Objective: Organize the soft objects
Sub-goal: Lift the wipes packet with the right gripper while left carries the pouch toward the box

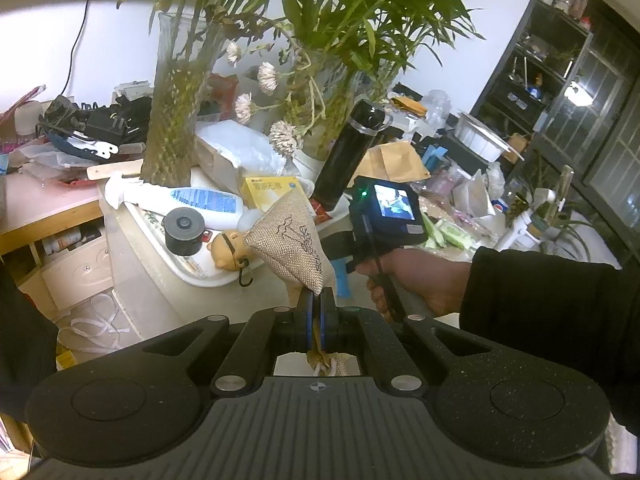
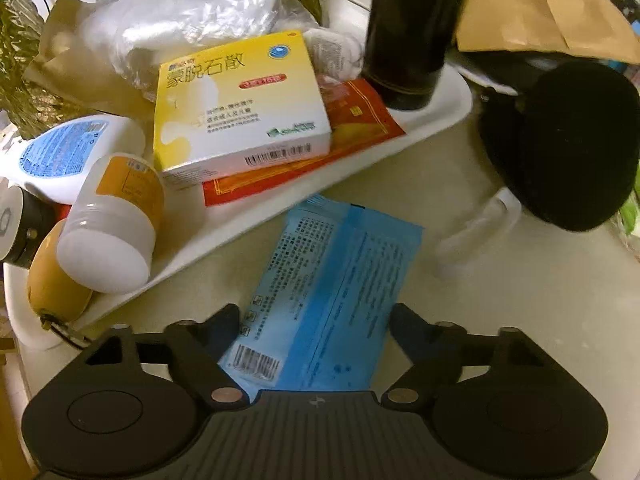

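My left gripper is shut on the tied neck of a burlap sachet bag, which it holds in the air over the table's near edge. My right gripper is open, its fingers spread either side of a flat blue soft packet lying on the beige table beside the white tray. The right gripper's body with its lit screen shows in the left wrist view, just right of the bag. A small tan plush toy lies at the tray's near corner, also seen in the right wrist view.
The tray holds a yellow medicine box, a red sachet, a white bottle, a lotion bottle, a dark round lid and a black flask. Glass vases with plants stand behind. A black pouch lies right.
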